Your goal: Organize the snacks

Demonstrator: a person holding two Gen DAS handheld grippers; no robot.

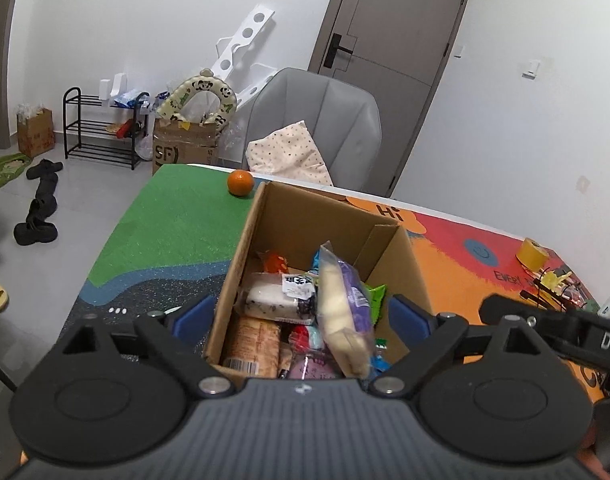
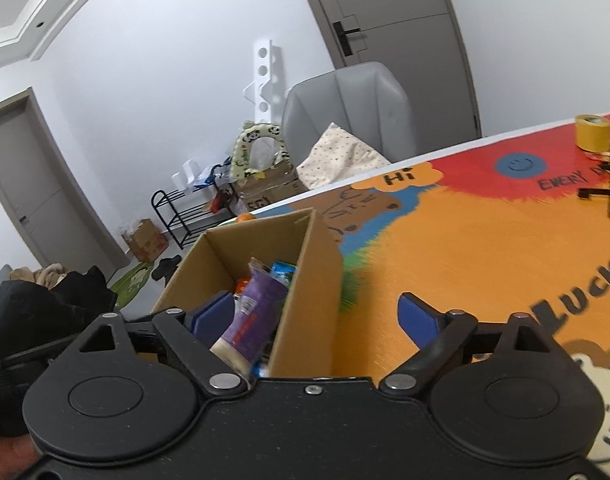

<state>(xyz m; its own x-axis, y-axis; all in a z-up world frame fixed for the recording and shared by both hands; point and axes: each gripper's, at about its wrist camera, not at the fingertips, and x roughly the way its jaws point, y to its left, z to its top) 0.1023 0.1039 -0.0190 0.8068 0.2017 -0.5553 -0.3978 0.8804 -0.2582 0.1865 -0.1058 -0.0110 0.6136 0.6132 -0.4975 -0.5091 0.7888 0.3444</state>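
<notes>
Gaping wide over the cardboard box point(image 1: 261, 232) of snacks, both grippers' jaws, gripping nothing.

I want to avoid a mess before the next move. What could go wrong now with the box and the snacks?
1. The purple-wrapped snack pack stands tilted on the pile in the cardboard box; it could topple out.
2. The right gripper, open, straddles the box wall; moving sideways may drag the box.
3. The orange sits near the table edge and might roll off.
</notes>
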